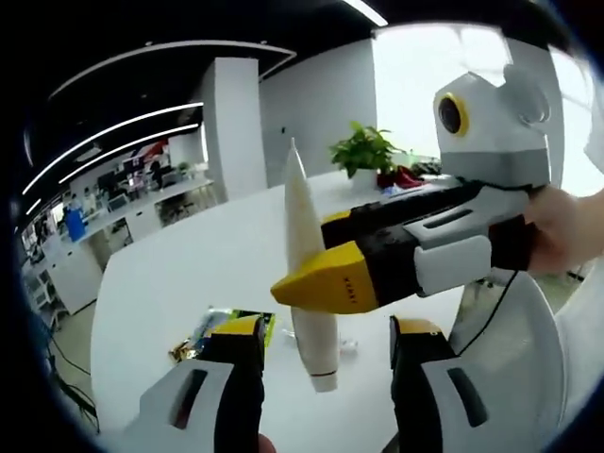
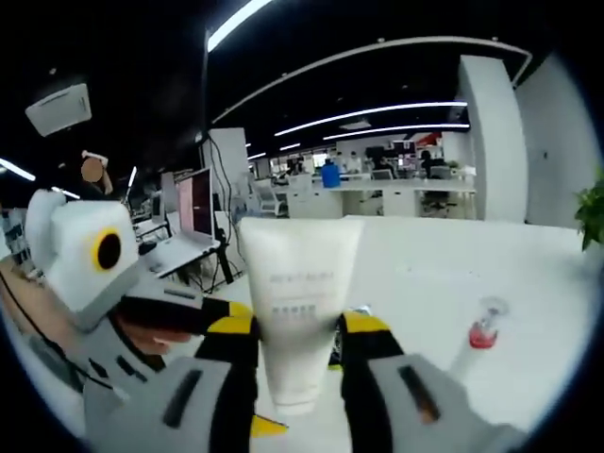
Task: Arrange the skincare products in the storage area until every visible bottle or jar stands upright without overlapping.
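Observation:
A white squeeze tube [image 2: 300, 302] stands cap-down and crimped end up between the jaws of my right gripper [image 2: 297, 326], which is shut on its lower half. In the left gripper view the same tube [image 1: 300, 217] shows edge-on, pinched by the right gripper [image 1: 316, 255] that comes in from the right. Its cap hangs above the white table [image 1: 189, 274], between the spread jaws of my left gripper [image 1: 328, 332], which is open and holds nothing. A small clear bottle with a red base [image 2: 482, 330] sits on the table to the right.
A green and yellow packet [image 1: 219, 324] lies on the table behind my left jaw. A potted plant [image 1: 363, 151] and a red item [image 1: 401, 177] stand at the far edge. A laptop [image 2: 193, 226] sits off to the left. A hand [image 1: 566, 226] holds the right gripper.

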`<state>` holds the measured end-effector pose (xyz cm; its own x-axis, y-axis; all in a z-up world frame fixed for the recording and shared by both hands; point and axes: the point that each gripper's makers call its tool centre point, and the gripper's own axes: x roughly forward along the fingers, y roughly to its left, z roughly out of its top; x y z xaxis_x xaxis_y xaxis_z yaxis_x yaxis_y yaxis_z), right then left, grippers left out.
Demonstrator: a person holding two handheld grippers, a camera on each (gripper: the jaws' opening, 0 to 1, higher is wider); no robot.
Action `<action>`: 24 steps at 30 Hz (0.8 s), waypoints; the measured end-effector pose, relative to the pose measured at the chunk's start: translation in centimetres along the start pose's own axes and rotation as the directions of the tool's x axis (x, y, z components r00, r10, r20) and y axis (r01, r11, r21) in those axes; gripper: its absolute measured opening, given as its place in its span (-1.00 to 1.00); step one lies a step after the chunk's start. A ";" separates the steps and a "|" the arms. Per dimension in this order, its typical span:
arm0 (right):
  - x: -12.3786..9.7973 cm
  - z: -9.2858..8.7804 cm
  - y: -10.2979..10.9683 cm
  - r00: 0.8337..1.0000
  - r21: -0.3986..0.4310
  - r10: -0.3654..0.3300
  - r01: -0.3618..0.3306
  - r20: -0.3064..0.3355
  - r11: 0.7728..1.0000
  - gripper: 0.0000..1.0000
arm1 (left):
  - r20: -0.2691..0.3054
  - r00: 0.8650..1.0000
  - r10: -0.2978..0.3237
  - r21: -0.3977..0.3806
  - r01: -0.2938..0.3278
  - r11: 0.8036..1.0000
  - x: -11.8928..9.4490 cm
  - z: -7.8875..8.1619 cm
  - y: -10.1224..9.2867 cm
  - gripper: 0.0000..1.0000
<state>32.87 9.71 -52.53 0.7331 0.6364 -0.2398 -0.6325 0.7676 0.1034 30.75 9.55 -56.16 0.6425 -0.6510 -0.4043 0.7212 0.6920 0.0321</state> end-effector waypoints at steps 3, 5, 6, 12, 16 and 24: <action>-0.9 0.1 -0.3 1.000 0.020 -0.011 0.011 0.008 1.000 -0.34 | 0.000 1.000 -0.020 0.018 0.020 1.000 0.6 0.5 -0.6 -0.11; -1.4 0.1 -0.5 1.000 0.034 -0.020 0.019 0.015 0.999 -0.34 | 0.000 0.999 -0.034 0.035 0.034 0.999 1.0 0.9 -1.1 -0.21; -1.6 0.1 -0.6 1.000 0.039 -0.022 0.021 0.017 0.999 -0.34 | 0.001 0.999 -0.040 0.048 0.040 0.998 1.2 1.1 -1.3 -0.27; -2.8 -0.4 -1.0 0.998 0.052 -0.056 0.055 0.024 0.997 -0.34 | -0.008 0.997 -0.074 0.096 0.074 0.993 1.6 1.4 -2.4 -0.63; -3.6 -0.6 -1.2 0.998 0.065 -0.058 0.055 0.034 0.996 -0.33 | -0.021 0.993 -0.118 0.102 0.119 0.988 1.8 1.3 -3.1 -0.66; -4.7 0.3 -2.1 0.997 0.049 -0.044 0.041 0.068 0.998 -0.23 | -0.024 0.953 -0.301 0.102 0.301 0.948 1.7 2.3 -5.2 -0.67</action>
<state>30.79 5.14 -51.29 0.7754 0.6058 -0.1783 -0.5893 0.7956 0.1407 28.70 4.12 -54.92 0.3895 -0.8210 -0.4174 0.9038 0.4280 0.0014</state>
